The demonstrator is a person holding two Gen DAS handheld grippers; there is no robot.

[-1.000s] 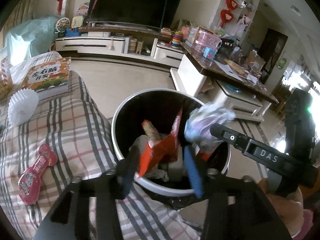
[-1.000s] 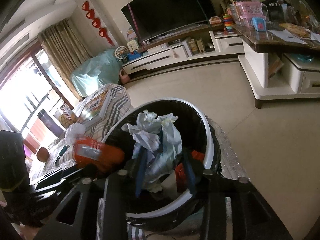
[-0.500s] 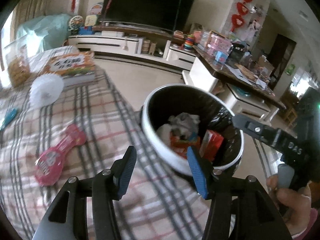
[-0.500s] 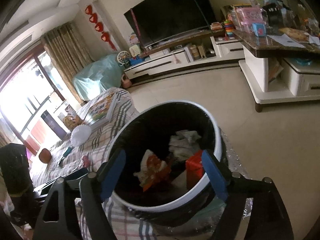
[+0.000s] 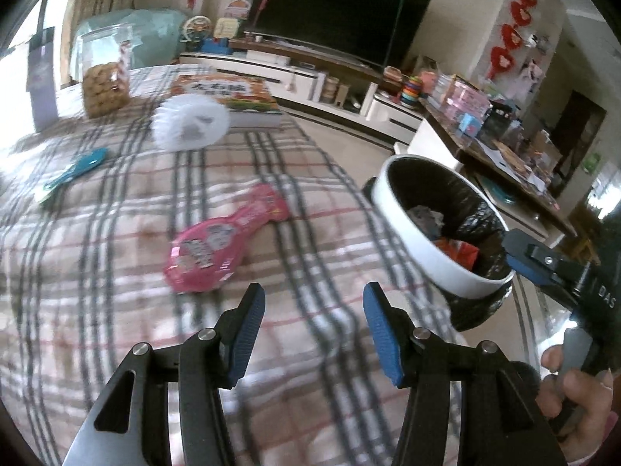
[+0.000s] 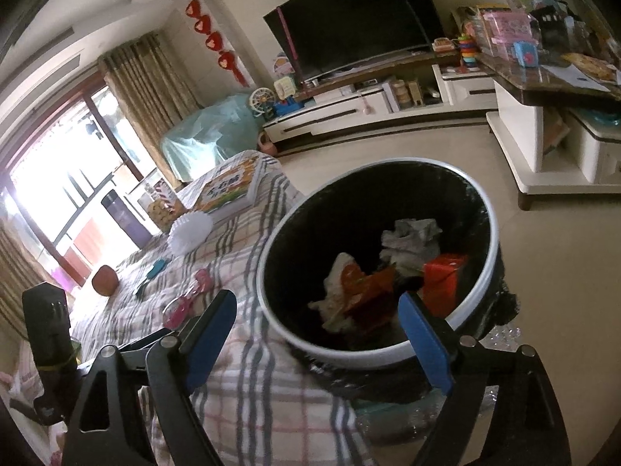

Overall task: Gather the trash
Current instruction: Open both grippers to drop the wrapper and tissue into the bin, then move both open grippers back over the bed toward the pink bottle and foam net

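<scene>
A white-rimmed trash bin lined with a black bag stands at the edge of the plaid-covered table; in the right wrist view it holds crumpled paper and orange-red wrappers. My left gripper is open and empty over the plaid cloth, a little short of a pink wrapper. My right gripper is open and empty at the bin's near rim; one of its fingers shows beside the bin in the left wrist view.
On the table lie a white paper cup liner, a teal brush, a picture book and a cookie jar. A TV stand and a cluttered side table stand across the tiled floor.
Both grippers let their trash drop into the bin and opened. The left gripper has swung left away from the bin, over the table toward the pink wrapper. The right gripper has drawn back slightly.
</scene>
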